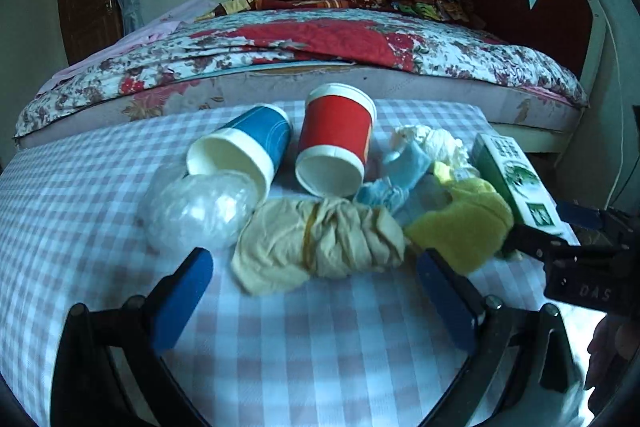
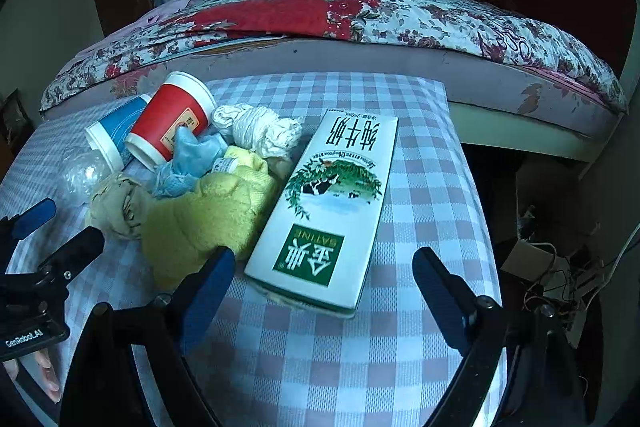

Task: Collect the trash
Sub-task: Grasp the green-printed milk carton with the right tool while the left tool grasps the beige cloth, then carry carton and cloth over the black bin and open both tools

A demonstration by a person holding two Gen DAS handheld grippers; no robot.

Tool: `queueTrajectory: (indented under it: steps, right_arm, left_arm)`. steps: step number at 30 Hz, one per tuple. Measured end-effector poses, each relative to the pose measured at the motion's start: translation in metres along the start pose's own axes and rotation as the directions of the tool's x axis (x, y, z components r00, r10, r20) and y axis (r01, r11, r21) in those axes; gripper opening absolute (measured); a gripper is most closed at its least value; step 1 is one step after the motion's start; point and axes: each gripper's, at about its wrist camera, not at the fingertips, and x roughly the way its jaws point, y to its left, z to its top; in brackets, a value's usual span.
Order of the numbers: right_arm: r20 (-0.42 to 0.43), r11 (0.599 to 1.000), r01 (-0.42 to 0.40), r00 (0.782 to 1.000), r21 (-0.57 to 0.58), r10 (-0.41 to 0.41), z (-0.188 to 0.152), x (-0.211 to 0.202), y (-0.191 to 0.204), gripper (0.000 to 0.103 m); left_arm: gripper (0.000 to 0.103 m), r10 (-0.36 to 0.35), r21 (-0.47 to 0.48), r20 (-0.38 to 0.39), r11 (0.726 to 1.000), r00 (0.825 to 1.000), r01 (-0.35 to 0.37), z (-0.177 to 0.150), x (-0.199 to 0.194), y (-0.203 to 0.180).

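Both tools are hovering spread wide over the checked tabletop (image 1: 80, 187). The left tool (image 1: 316, 291) is facing a beige bundle (image 1: 320, 247) just ahead; the right tool (image 2: 324, 283) is straddling the milk carton's (image 2: 332, 203) near end, not touching it.

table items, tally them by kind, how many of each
paper cups: 2, blue paper cup, red paper cup
cloth bundles: 4, beige, light blue, white, yellow
clear plastic ball: 1
white milk carton: 1
total: 8
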Motion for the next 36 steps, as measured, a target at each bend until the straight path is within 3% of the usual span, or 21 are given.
queueTrajectory:
  steps: [7, 9, 15, 20, 23, 29, 36]
  right_arm:
    - [-0.014, 1.000, -0.015, 1.000, -0.015, 0.015, 0.002, 0.016, -0.008, 0.075]
    - [-0.026, 1.000, -0.029, 0.999, -0.004, 0.029, 0.001, 0.020, -0.012, 0.065]
    - [0.001, 0.999, -0.032, 0.999, -0.003, 0.032, -0.001, 0.009, -0.012, 0.056]
    - [0.030, 1.000, -0.019, 0.999, 0.002, 0.019, -0.010, -0.006, -0.017, 0.055]
    - [0.036, 1.000, -0.010, 0.999, 0.015, 0.010, -0.018, -0.016, -0.022, 0.055]
    - [0.060, 1.000, 0.000, 0.998, 0.004, 0.000, -0.039, -0.043, -0.024, 0.055]
    - [0.096, 1.000, -0.002, 0.995, -0.006, 0.002, -0.063, -0.073, -0.023, 0.055]
  left_arm:
    - [0.100, -0.016, -0.050, -0.060, 0.999, 0.998, 0.013, 0.009, 0.030, 0.004]
    - [0.091, -0.026, -0.063, -0.063, 0.998, 0.998, 0.022, 0.009, 0.030, 0.006]
    - [0.068, -0.040, -0.056, -0.073, 0.998, 0.997, 0.036, 0.003, 0.023, 0.010]
    - [0.035, -0.059, -0.009, -0.027, 0.998, 0.998, 0.059, -0.004, -0.003, 0.007]
    - [0.025, -0.076, 0.000, -0.016, 0.997, 0.997, 0.076, -0.010, -0.013, 0.007]
    - [0.015, -0.120, -0.014, -0.008, 0.993, 0.993, 0.119, -0.024, -0.029, 0.010]
    - [0.013, -0.142, -0.009, 0.020, 0.990, 0.990, 0.142, -0.034, -0.054, 0.006]
